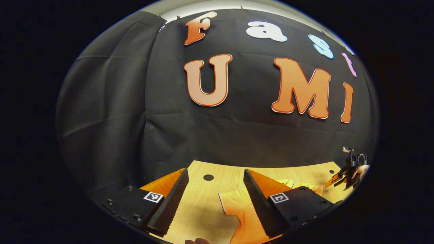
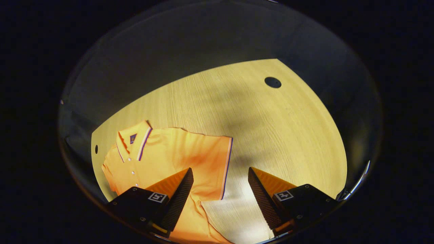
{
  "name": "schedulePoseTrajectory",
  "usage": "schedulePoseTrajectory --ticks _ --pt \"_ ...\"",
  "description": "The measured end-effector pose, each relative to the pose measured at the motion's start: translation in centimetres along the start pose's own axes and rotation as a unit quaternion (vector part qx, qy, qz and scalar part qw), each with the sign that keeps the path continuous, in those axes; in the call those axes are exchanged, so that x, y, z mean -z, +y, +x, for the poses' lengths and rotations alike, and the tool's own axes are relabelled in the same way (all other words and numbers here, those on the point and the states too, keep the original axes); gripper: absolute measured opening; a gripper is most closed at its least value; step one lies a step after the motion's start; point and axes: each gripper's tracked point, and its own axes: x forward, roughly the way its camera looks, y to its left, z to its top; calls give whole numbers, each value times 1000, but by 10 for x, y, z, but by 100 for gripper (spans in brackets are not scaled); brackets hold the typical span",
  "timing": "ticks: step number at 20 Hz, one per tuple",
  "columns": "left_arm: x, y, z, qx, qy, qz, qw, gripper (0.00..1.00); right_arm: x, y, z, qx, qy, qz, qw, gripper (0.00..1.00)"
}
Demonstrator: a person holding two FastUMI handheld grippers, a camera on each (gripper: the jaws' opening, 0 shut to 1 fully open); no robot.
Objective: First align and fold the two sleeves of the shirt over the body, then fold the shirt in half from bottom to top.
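Both sleeves of the orange polo shirt (image 2: 162, 152), flat at lower left on the pale wooden counter (image 2: 271, 135), look unfolded, so every fold remains, each hand-held gripper (image 2: 220, 189) (image 1: 215, 193) spread and empty.

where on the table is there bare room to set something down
Bare wood lies right of the orange polo shirt, from its sleeve hem toward the round hole in the wooden table. The side under the shirt is crowded.

Light wooden table (image 2: 271, 135), round hole (image 2: 272, 82) near its edge, perhaps another hole (image 2: 96, 149), creased black cloth wall (image 1: 112, 118)
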Motion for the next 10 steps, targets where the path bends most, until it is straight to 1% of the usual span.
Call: schedulePoseTrajectory --ticks 4,10 --pt "9 -6 9 6 16 0 1000 98 5 -3 24 16 25 2 1000 99" --pt "10 0 17 3 23 -1 1000 98 10 -5 39 38 36 -7 999 99"
